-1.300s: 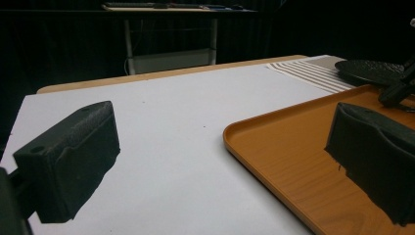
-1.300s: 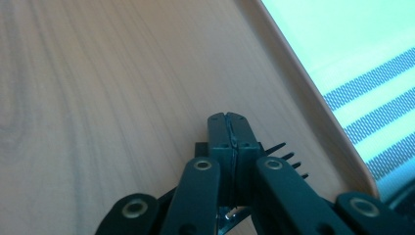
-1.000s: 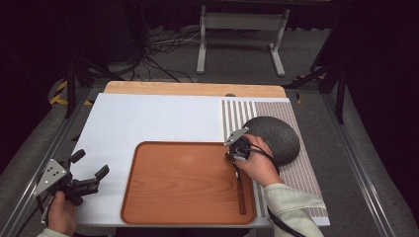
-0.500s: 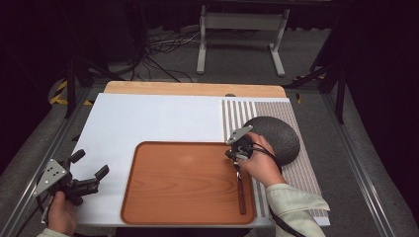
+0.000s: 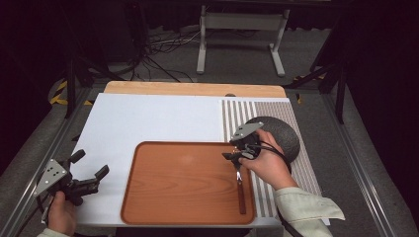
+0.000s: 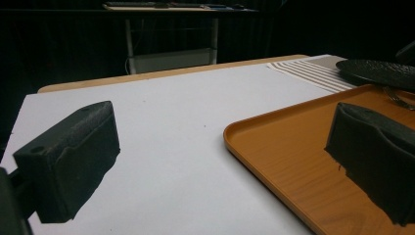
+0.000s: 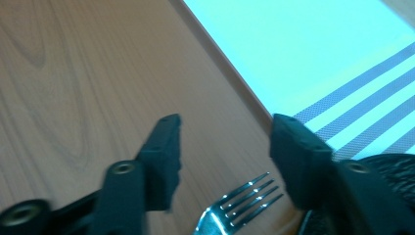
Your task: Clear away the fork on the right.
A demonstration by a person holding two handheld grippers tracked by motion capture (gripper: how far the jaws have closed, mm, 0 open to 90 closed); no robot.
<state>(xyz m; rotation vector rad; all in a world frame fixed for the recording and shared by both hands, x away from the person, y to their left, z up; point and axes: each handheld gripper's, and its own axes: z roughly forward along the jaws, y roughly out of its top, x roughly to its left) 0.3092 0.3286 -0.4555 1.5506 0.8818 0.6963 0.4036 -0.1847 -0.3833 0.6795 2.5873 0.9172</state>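
A metal fork with a dark wooden handle (image 5: 240, 190) lies on the right side of the orange-brown wooden tray (image 5: 183, 182), its long axis running toward the person, tines pointing away. The right gripper (image 5: 236, 154) hangs just over the tines, fingers (image 7: 164, 149) spread and empty; in the right gripper view the tines sit below the gap. The left gripper (image 5: 88, 173), fingers also spread, waits well apart over the white worktop (image 5: 153, 118), so the right hand is nearer.
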